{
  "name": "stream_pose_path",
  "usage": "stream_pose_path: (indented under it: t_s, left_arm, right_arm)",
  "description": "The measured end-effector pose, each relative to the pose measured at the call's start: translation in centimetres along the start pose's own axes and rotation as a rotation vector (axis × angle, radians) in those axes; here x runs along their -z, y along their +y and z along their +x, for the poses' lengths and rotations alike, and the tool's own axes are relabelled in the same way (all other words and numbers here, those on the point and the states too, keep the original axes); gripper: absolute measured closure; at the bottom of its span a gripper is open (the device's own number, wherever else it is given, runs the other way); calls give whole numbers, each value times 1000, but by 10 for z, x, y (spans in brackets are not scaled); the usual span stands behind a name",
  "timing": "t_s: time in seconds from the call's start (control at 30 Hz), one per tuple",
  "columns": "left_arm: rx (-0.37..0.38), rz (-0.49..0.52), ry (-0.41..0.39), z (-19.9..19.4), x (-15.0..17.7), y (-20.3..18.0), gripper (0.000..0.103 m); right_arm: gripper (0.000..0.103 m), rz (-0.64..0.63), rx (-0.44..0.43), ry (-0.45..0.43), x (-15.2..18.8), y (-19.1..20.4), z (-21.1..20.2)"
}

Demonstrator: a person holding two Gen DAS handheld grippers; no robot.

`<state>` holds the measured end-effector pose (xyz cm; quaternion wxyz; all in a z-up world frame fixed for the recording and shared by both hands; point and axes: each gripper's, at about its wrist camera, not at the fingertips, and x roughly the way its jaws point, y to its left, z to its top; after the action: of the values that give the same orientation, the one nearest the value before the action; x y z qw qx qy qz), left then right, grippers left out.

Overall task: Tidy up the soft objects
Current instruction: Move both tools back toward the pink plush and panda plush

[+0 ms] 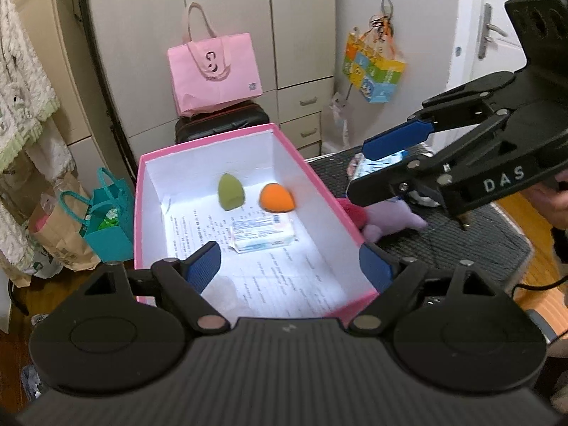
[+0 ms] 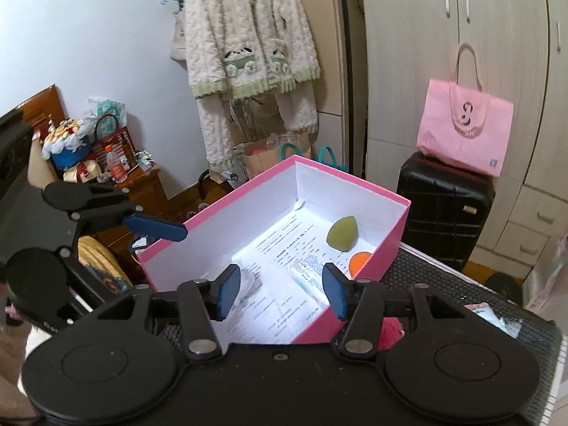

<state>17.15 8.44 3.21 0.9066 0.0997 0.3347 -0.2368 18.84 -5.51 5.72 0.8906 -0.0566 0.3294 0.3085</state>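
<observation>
Left wrist view: our left gripper (image 1: pixel 289 266) hangs wide and empty above the pink box (image 1: pixel 149 209), where 2 egg-shaped sponges, green (image 1: pixel 230 191) and orange (image 1: pixel 277 197), sit ahead beyond a glossy tissue pack (image 1: pixel 262 236). Right of the box lies a fuzzy purple plush (image 1: pixel 394 220), likely our next pick.

Right wrist view: our right gripper (image 2: pixel 282 291) is half-open, empty, above the box (image 2: pixel 213 220).

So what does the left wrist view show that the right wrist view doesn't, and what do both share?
Only the left wrist view: a purple plush toy beside the box on the dark mat, and a colourful carton hanging on the wall.
Only the right wrist view: a fluffy cardigan on a hanger and a cluttered wooden nightstand.
Both: the pink box holding a green sponge, an orange sponge and a tissue pack; both tongs empty.
</observation>
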Motion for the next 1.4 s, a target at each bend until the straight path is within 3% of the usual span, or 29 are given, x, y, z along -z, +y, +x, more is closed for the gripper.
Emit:
stream_pose_path:
  t_s: [0.33, 0.5, 0.6, 0.93, 1.13, 1.4]
  left_arm:
    - [24, 47, -14, -24, 13, -35, 11]
    - [10, 135, -66, -35, 18, -68, 8]
    - [38, 173, -74, -34, 18, -86, 8]
    - [138, 183, -105, -3, 18, -122, 7]
    - [161, 148, -124, 26, 19, -134, 7]
    - [61, 133, -174, 59, 15, -145, 7]
  right_arm:
    - [38, -66, 66, -33, 32, 12, -51]
    - [34, -83, 96, -43, 50, 9, -68]
    - [32, -75, 111, -57, 64, 3, -77]
    - [27, 38, 147, -64, 107, -35, -90]
    - [26, 81, 164, -47, 124, -56, -85]
    - [26, 95, 177, -49, 132, -79, -71]
